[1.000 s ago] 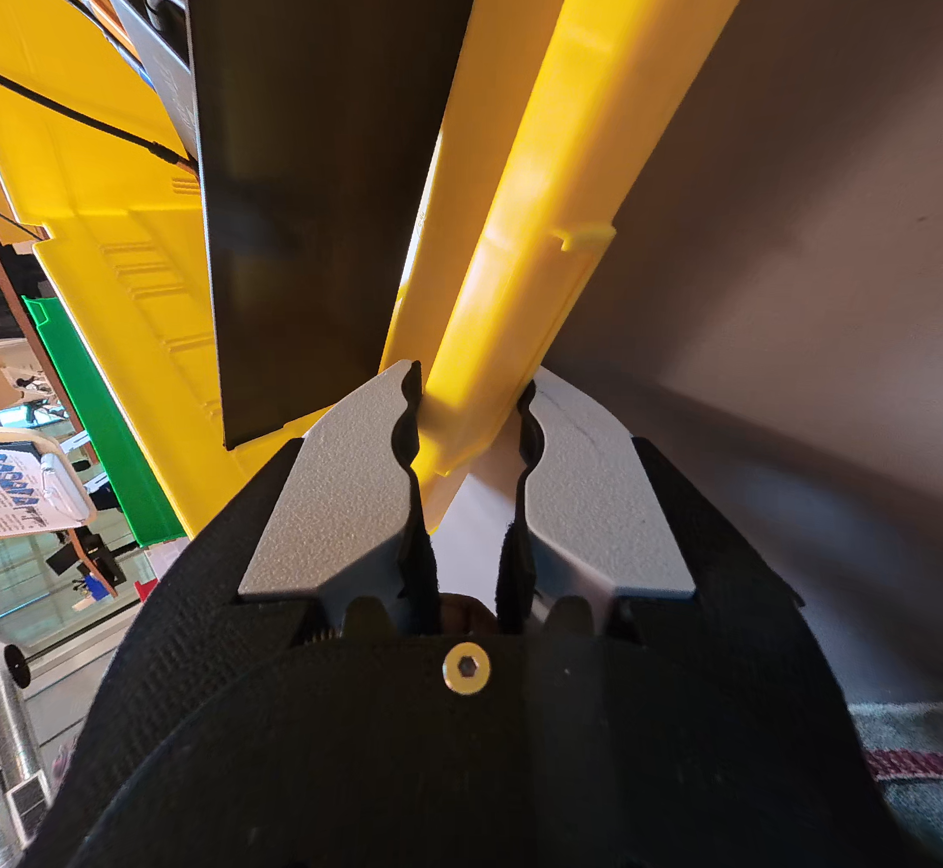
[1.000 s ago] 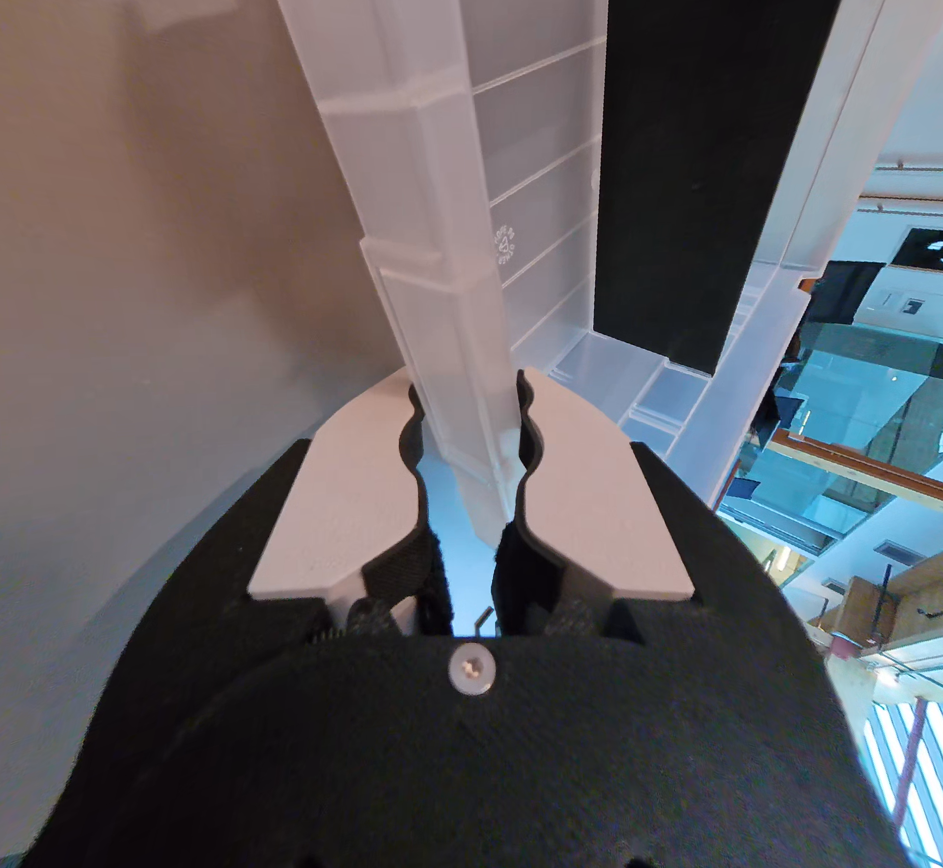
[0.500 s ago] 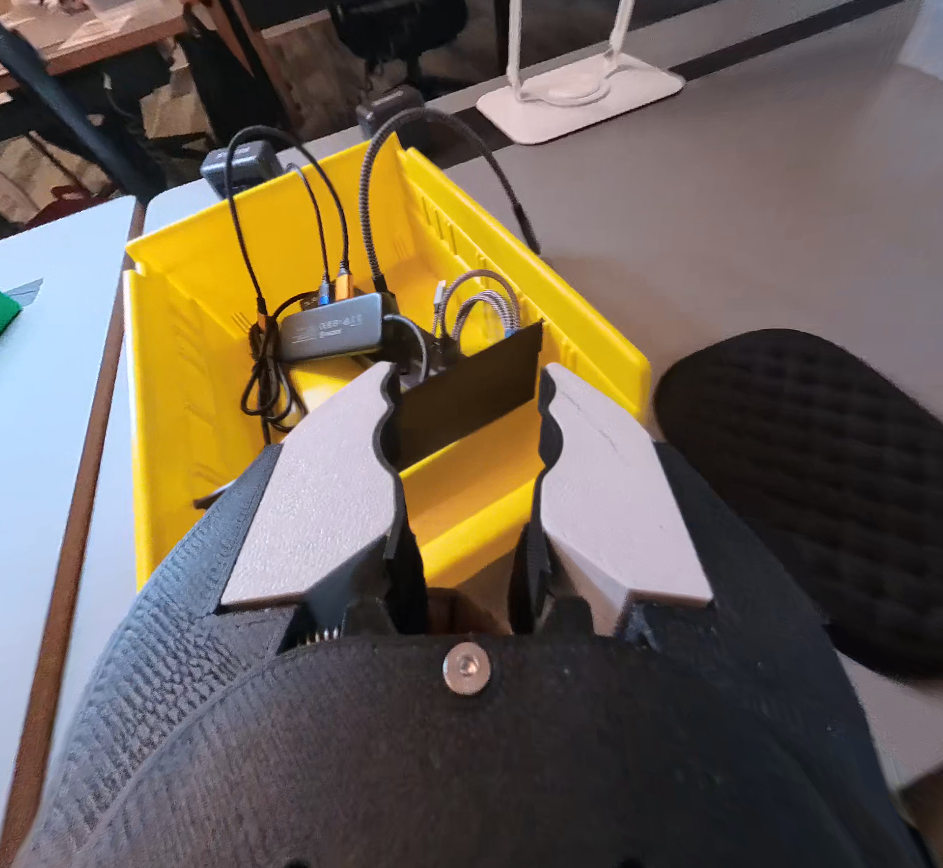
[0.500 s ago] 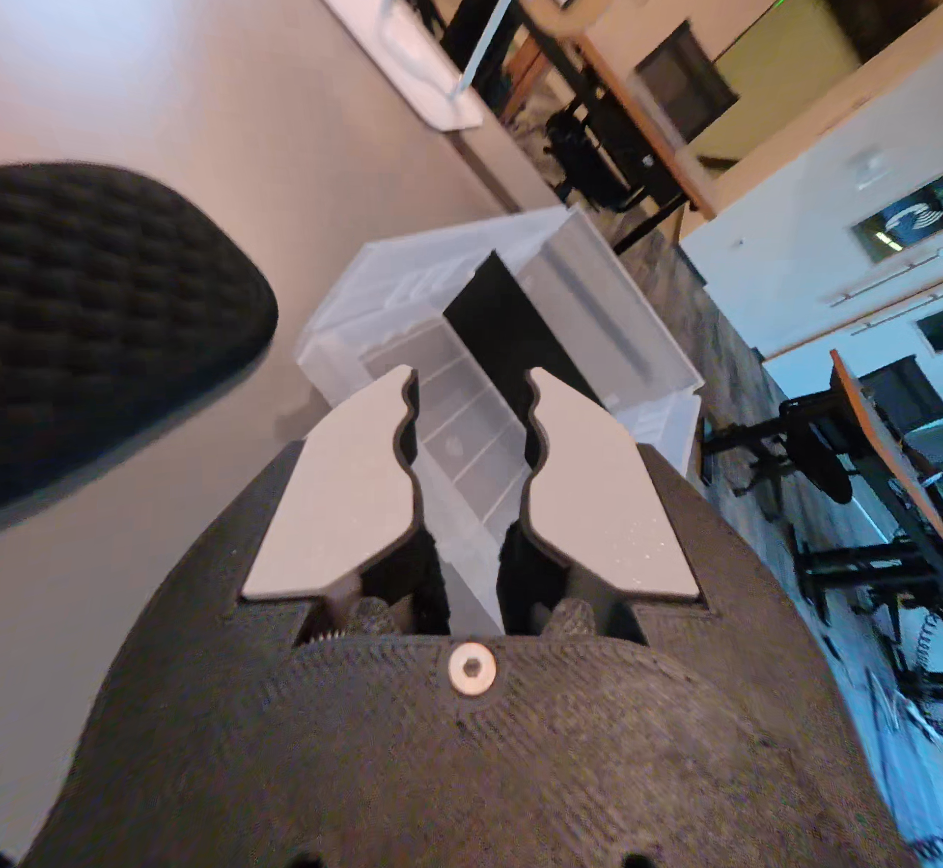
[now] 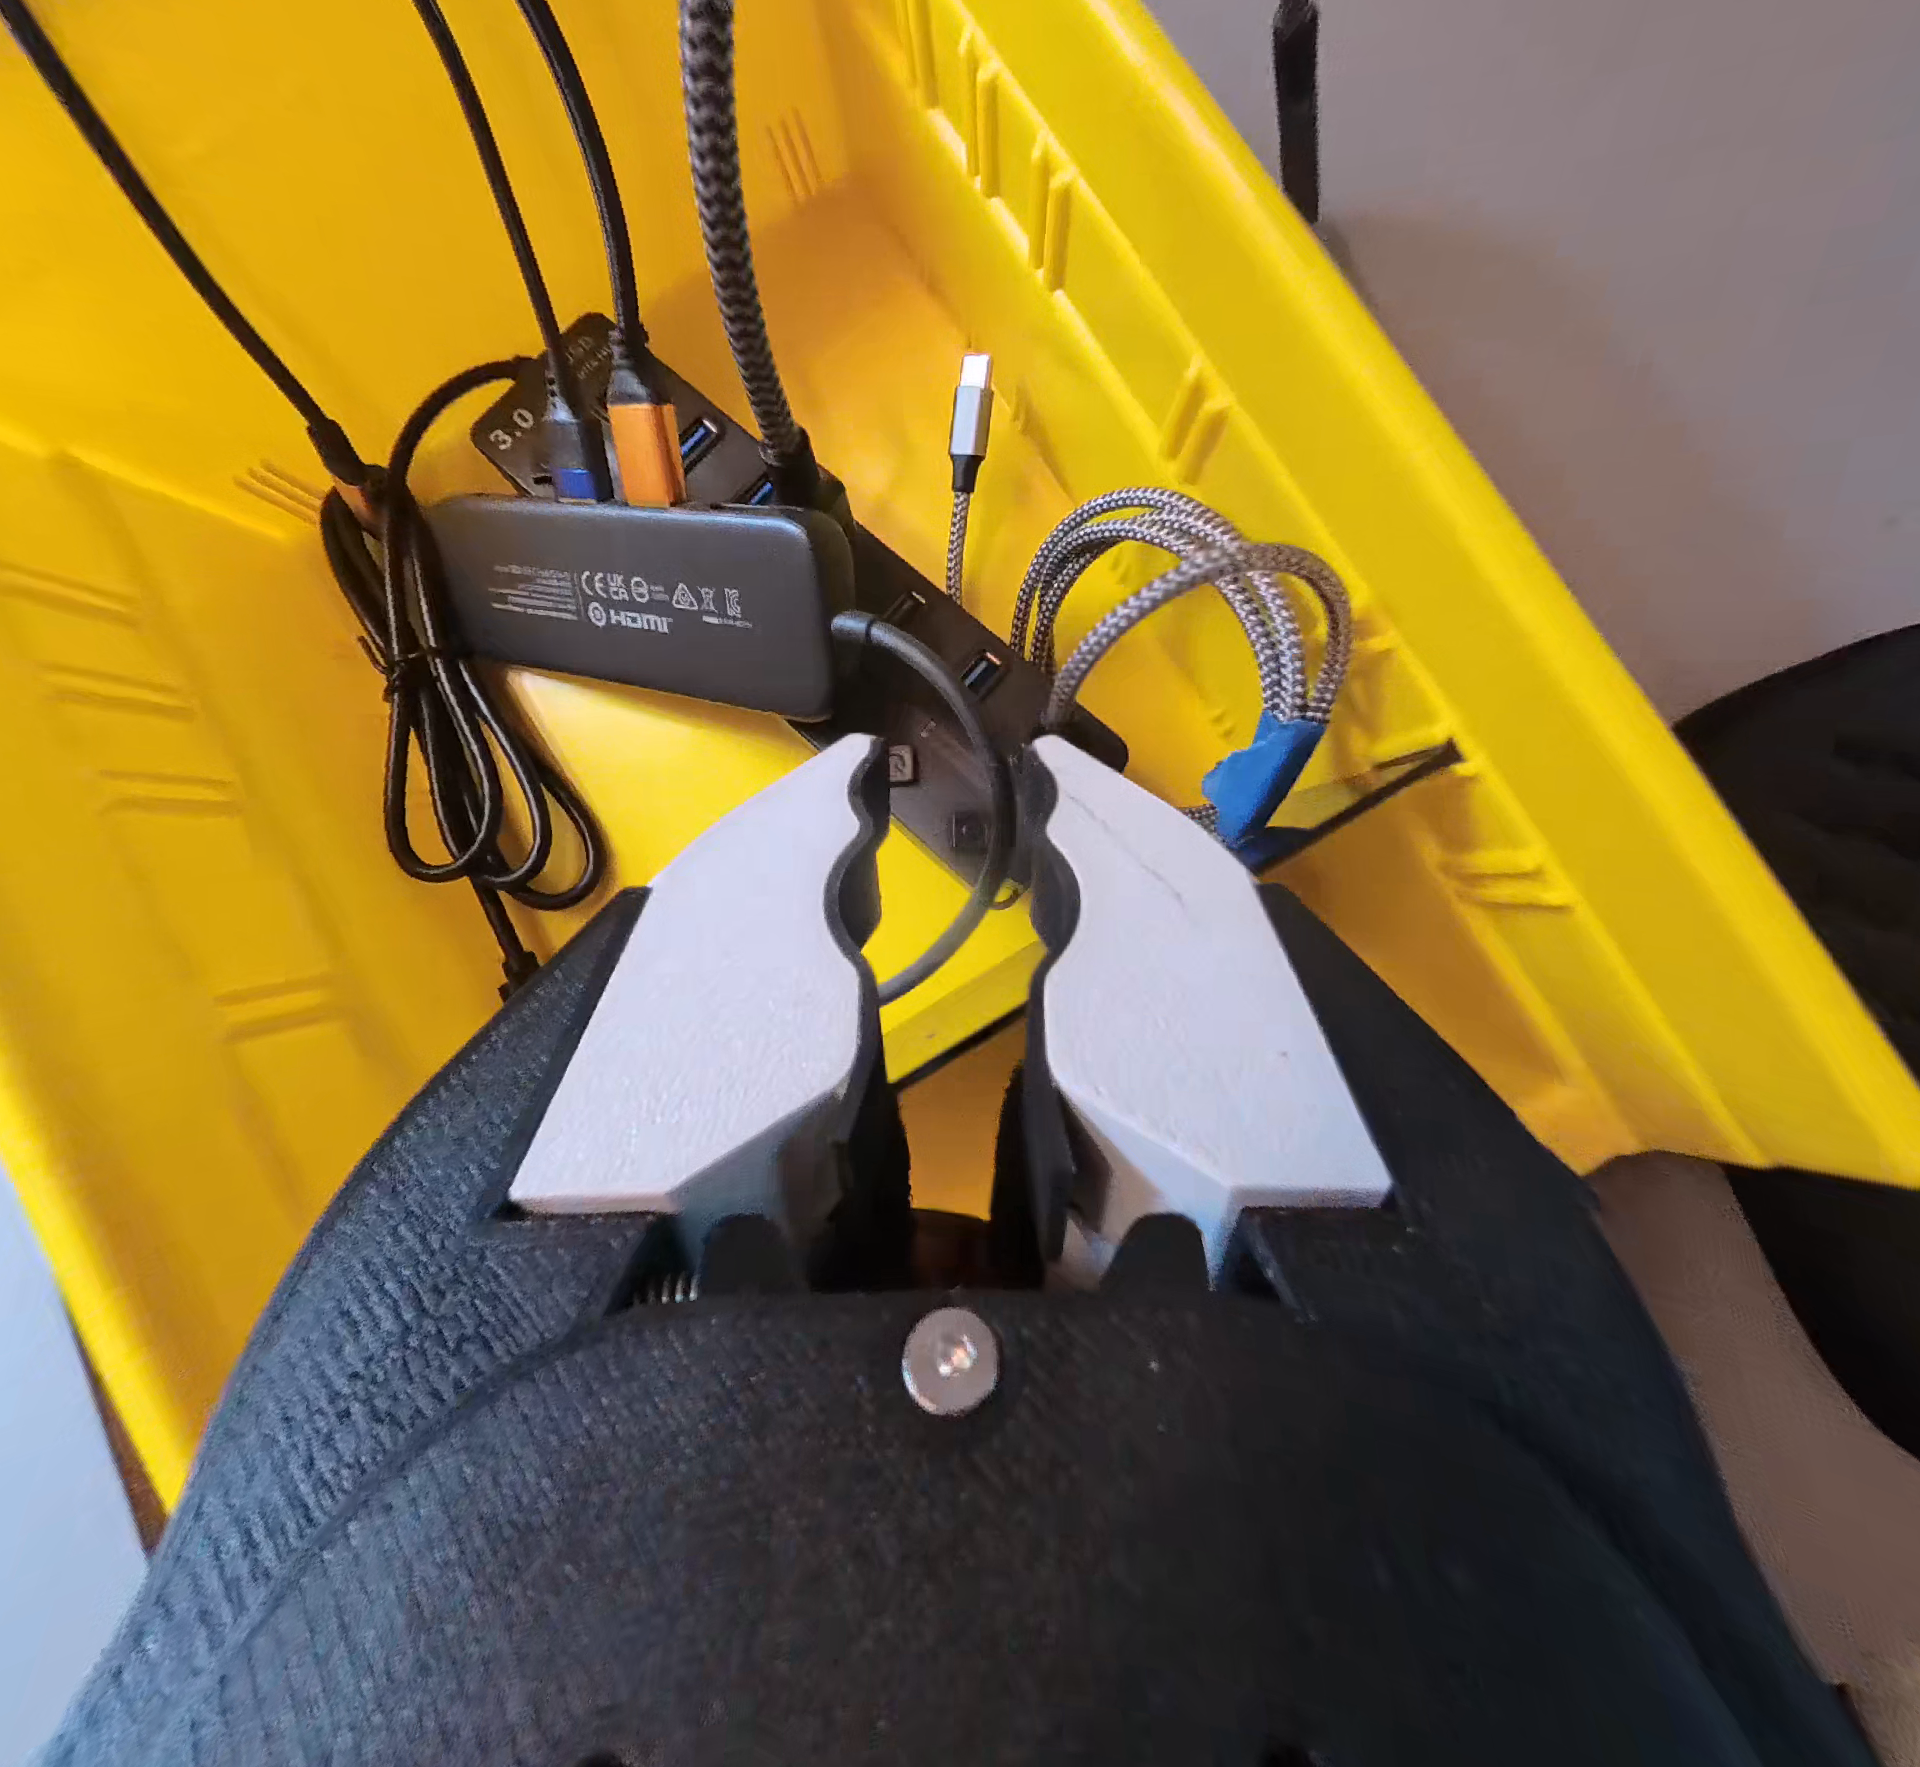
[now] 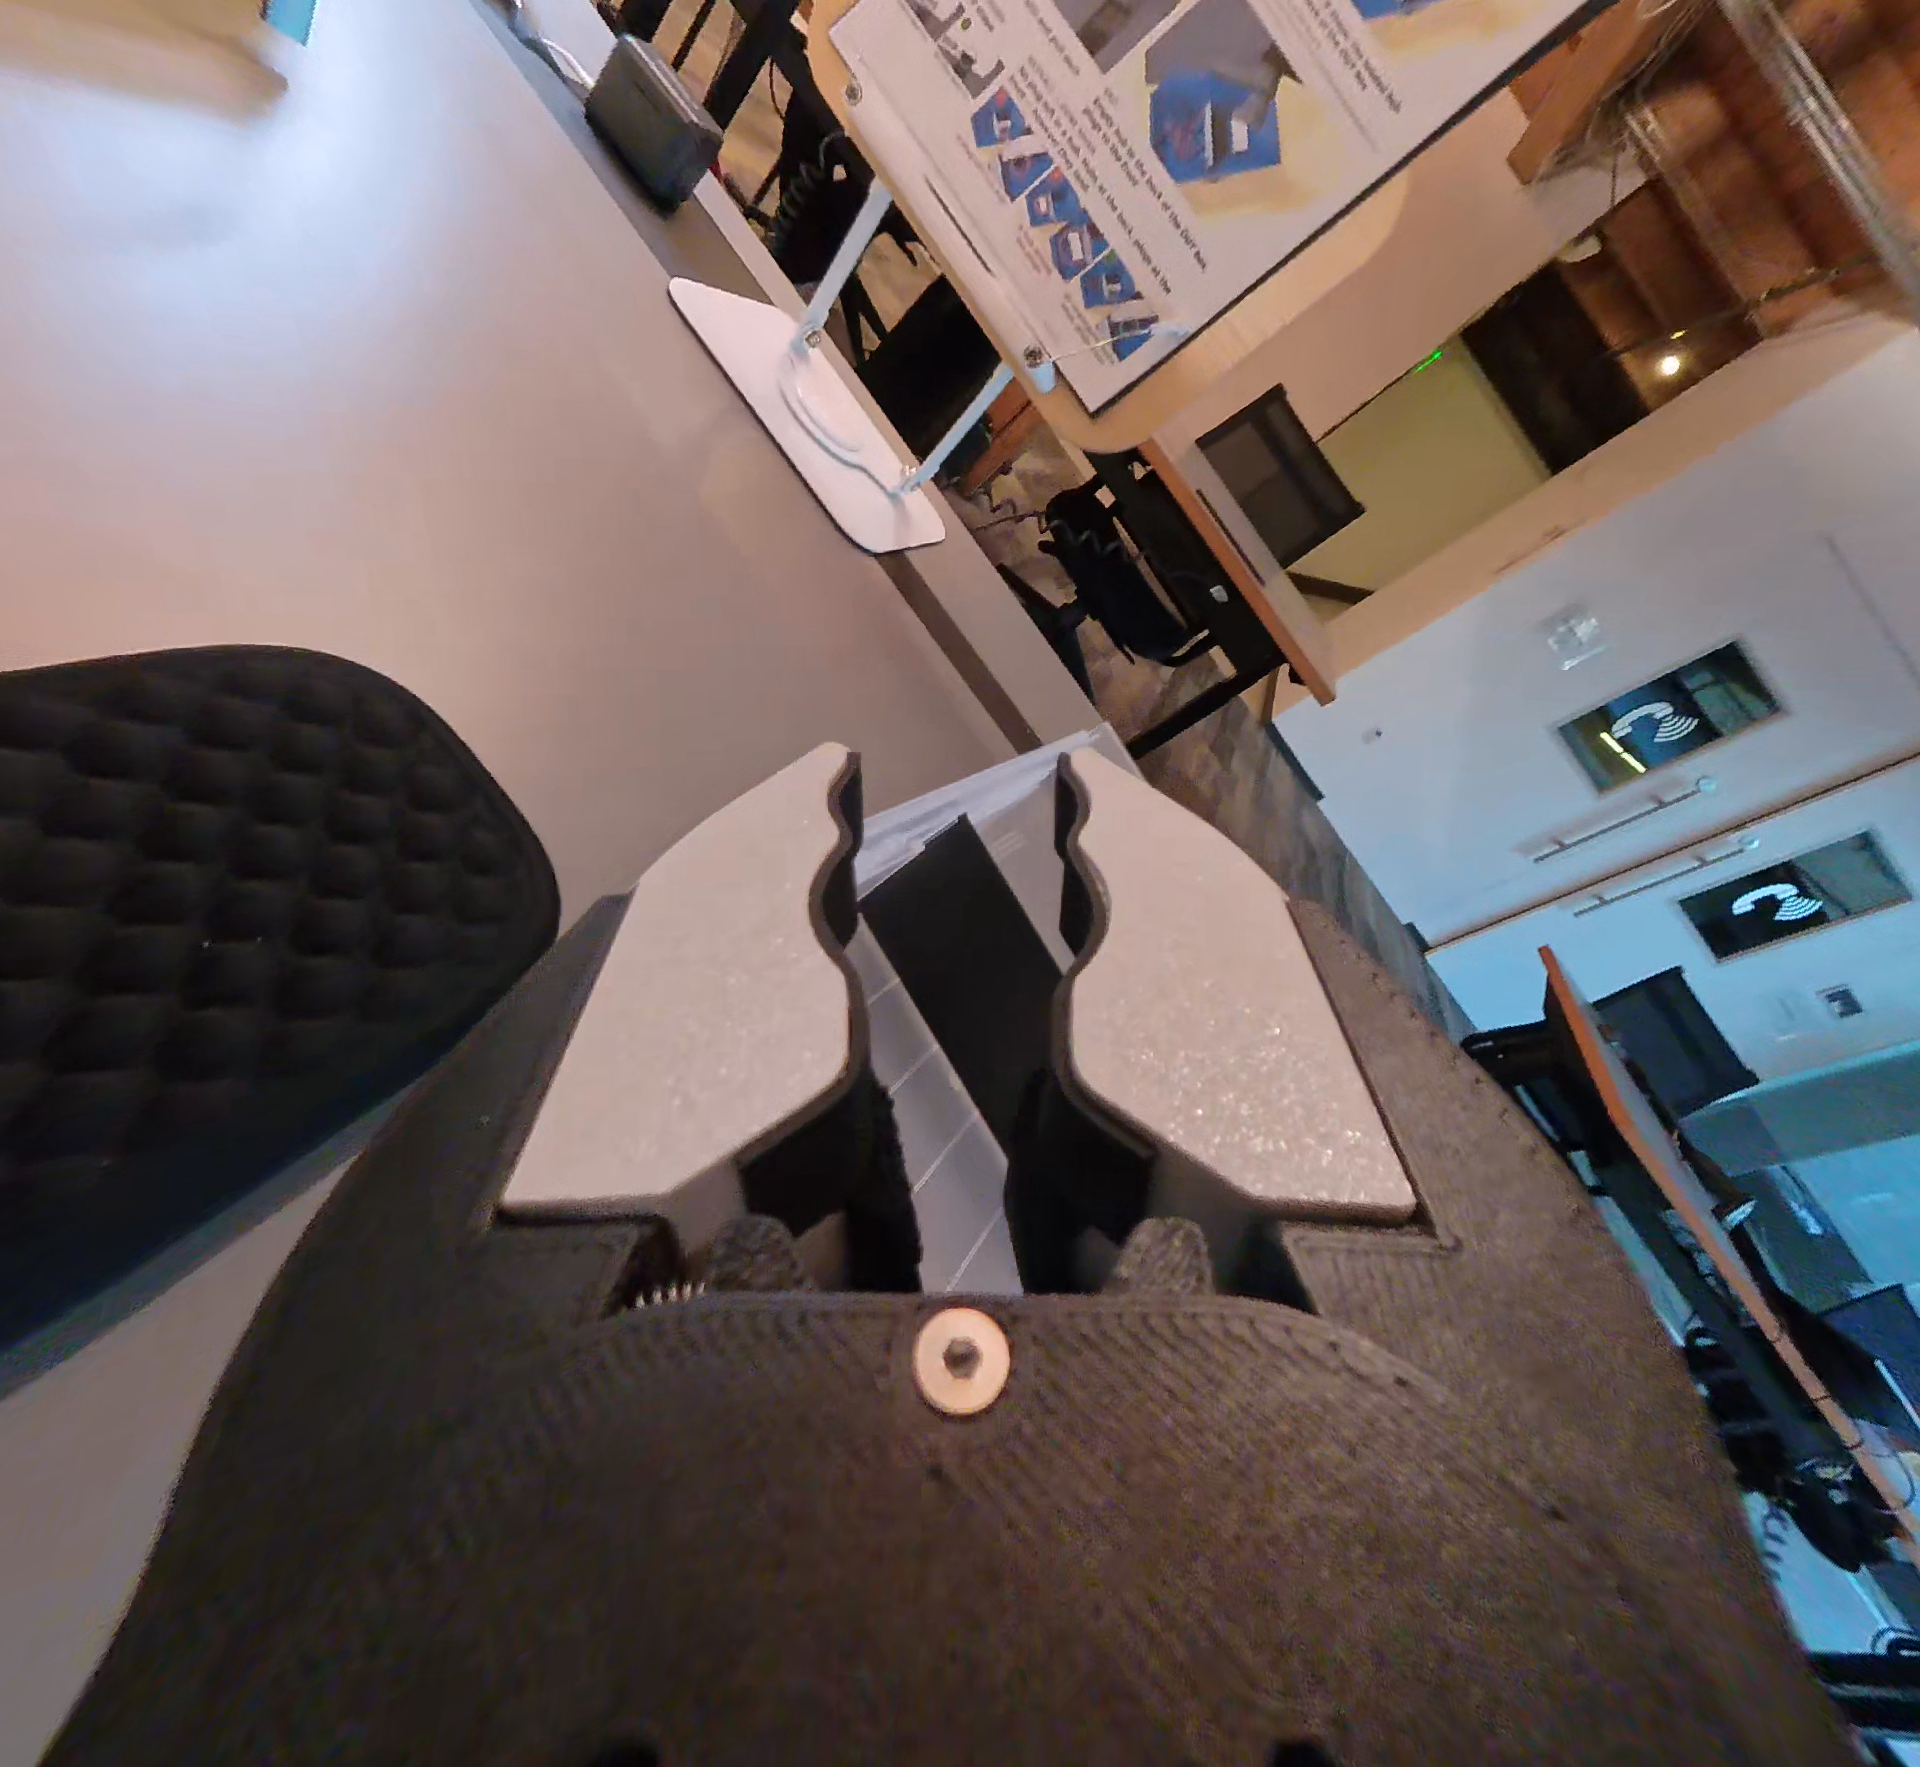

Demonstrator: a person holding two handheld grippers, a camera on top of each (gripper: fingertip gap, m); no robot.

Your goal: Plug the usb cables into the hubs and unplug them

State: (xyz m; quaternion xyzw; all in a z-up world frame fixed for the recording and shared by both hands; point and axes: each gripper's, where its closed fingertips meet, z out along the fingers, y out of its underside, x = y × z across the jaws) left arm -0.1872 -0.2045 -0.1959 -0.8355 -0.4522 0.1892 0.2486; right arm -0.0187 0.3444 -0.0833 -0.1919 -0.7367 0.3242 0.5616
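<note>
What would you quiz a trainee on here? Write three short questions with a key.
1. True or false: the silver plug is plugged into a hub.
2. The bin holding the grey hub is: A) green B) yellow C) clear.
3. Fill in: the jaws of the left gripper stand ____.
Key: 1 false; 2 B; 3 open.
</note>
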